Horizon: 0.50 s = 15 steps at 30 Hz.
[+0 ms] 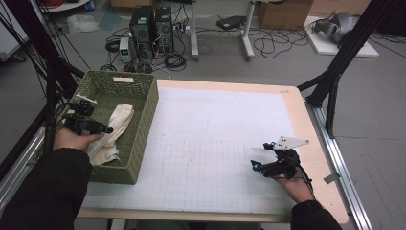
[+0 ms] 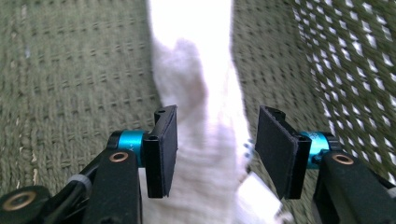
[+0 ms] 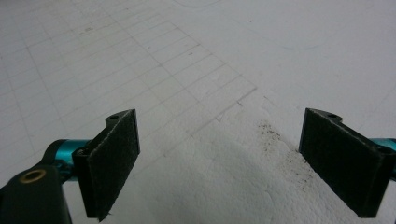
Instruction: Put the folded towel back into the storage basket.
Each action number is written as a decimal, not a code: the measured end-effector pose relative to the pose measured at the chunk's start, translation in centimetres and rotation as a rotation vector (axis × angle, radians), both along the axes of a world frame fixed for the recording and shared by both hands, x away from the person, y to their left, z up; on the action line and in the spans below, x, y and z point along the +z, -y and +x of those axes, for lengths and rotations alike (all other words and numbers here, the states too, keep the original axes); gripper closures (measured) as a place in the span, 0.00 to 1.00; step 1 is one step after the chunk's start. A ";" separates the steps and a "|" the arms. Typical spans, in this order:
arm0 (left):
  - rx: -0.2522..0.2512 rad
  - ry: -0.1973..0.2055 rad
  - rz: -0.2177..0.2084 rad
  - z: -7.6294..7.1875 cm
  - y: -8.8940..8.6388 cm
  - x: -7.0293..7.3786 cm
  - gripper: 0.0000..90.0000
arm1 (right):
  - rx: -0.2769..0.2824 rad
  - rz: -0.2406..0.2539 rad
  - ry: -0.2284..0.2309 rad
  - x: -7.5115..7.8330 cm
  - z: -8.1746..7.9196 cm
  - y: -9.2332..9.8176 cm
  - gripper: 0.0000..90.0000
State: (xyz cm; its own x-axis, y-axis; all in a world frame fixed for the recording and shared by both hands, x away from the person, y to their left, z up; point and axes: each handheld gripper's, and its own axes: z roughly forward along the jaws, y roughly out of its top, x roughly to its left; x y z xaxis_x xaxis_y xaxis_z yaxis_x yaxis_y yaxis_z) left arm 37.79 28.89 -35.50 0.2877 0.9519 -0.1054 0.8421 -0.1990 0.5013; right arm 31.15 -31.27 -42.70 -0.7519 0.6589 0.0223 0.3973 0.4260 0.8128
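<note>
**Cloth delivered to basket; grip released**

Inside olive-green woven plastic basket (image 1: pixel 143 108), at table's left edge: cream-white, soft, crumpled cotton cloth (image 1: pixel 112 132), lying lengthwise on basket floor, one end bunched toward near wall. Judged as placement step essentially done, with only withdrawal of left gripper (image 1: pixel 98 128) left. Left gripper view: black, flat, felt-faced pads (image 2: pixel 166 149) spread apart above cloth (image 2: pixel 205 154), fabric between them but not pressed; ribbed, towel-like weave legible, small white tag near lower edge. Basket walls perforated in regular lattice, floor tightly ribbed. Right gripper (image 1: pixel 261 155) resting on white gridded paper mat (image 1: pixel 215 143) over pale wooden tabletop (image 1: pixel 306 124), jaws wide apart, nothing between; mat surface matt, faintly smudged near right pad.
</note>
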 end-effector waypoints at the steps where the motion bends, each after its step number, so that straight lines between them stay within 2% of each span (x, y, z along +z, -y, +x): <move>1: -0.014 -0.023 0.020 0.1 0.4 -0.2 0.55 | 0.001 -0.002 0.000 0.0 0.0 0.0 0.13; 3: -0.019 -0.049 0.079 0.4 1.1 -0.8 0.55 | 0.000 0.000 0.001 0.0 0.0 0.0 0.13; 5: -0.025 -0.081 0.118 0.8 1.5 -1.7 0.59 | 0.001 0.002 0.003 0.1 0.0 0.1 0.13; 6: -0.027 -0.097 0.145 0.8 1.6 -1.9 0.65 | -0.004 0.002 0.005 0.1 0.0 0.1 0.13; 7: -0.031 -0.115 0.168 1.0 1.7 -2.3 0.76 | -0.004 0.005 0.001 0.1 0.0 0.2 0.13; 8: -0.026 -0.125 0.177 1.1 1.6 -2.4 0.86 | -0.005 0.005 -0.004 0.1 0.0 0.2 0.13; 9: -0.010 -0.118 0.181 1.1 1.5 -2.4 0.91 | -0.005 0.005 -0.007 0.1 0.0 0.3 0.13; 10: 0.011 -0.095 0.174 1.2 1.3 -2.3 0.94 | -0.005 0.006 0.000 0.1 0.0 0.3 0.13; 13: 0.089 -0.032 0.099 1.4 0.6 -1.7 0.96 | -0.004 0.004 -0.002 0.1 0.0 0.2 0.13; 15: 0.137 0.018 0.018 1.6 0.3 -1.8 0.96 | 0.000 0.000 -0.001 0.0 0.0 0.1 0.13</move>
State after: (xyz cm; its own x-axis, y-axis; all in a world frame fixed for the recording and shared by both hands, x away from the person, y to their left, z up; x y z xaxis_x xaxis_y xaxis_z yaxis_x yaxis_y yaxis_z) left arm 39.43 28.60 -37.30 0.1569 0.9841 -0.0836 0.8530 -0.0923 0.5137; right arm 31.14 -31.34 -42.66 -0.7520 0.6587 0.0233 0.3981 0.4258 0.8125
